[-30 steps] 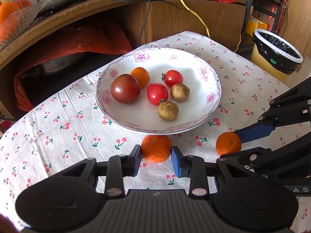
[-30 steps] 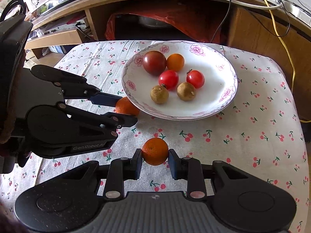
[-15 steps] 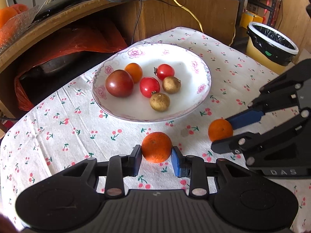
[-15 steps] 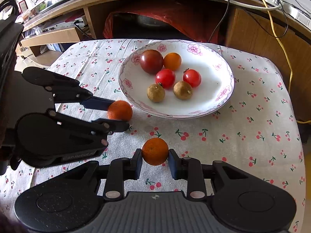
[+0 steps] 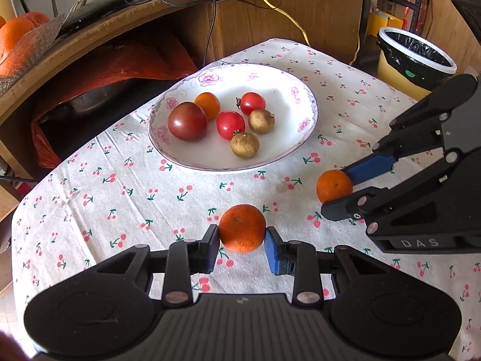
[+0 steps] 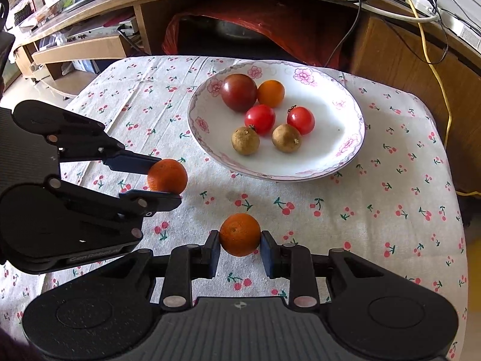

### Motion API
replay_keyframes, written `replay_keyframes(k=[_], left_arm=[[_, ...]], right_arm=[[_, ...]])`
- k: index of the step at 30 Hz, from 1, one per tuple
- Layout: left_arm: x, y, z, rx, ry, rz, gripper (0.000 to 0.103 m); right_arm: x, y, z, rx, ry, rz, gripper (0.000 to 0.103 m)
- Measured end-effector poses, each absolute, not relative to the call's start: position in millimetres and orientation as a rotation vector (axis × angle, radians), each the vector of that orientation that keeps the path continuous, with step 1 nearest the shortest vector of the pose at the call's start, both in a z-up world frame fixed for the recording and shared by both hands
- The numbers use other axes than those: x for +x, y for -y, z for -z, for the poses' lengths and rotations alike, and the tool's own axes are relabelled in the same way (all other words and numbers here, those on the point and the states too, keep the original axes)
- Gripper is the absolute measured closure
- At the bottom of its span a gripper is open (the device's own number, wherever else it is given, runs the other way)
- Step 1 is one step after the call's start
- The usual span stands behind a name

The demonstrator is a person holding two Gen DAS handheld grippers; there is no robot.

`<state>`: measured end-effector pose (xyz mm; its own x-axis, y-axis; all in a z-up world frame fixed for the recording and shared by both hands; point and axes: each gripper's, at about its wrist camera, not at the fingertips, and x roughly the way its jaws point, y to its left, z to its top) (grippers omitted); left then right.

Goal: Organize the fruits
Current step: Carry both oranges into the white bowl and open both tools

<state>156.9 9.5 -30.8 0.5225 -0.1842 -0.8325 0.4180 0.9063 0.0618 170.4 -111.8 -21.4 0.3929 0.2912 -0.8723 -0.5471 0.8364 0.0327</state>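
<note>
oranges [image 5: 18, 34] on the shelf (upper left) are cut off.

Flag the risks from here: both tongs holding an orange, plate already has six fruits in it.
1. The left tongs grip their orange by the sides only; a jolt could let it slip and roll across the tablecloth.
2. The right tongs and their orange sit close to the left pair; heading for the plate together, they could collide.
3. Dropped oranges could knock the tomatoes.

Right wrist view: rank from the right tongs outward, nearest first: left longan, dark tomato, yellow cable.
1. Left longan, near side of the plate, closest to the right tongs.
2. Dark tomato, plate's far left.
3. Yellow cable, far right, beyond the table.
</note>
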Motion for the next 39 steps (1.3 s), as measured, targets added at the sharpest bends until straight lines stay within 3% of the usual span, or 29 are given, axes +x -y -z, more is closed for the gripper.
replay_keyframes(k=[39], left_arm=[[192,-7,-24,0.261,-0.805,0.273,0.063]], right_arm=[[200,108,-31,-0.233,-0.867,-0.449,0.078]])
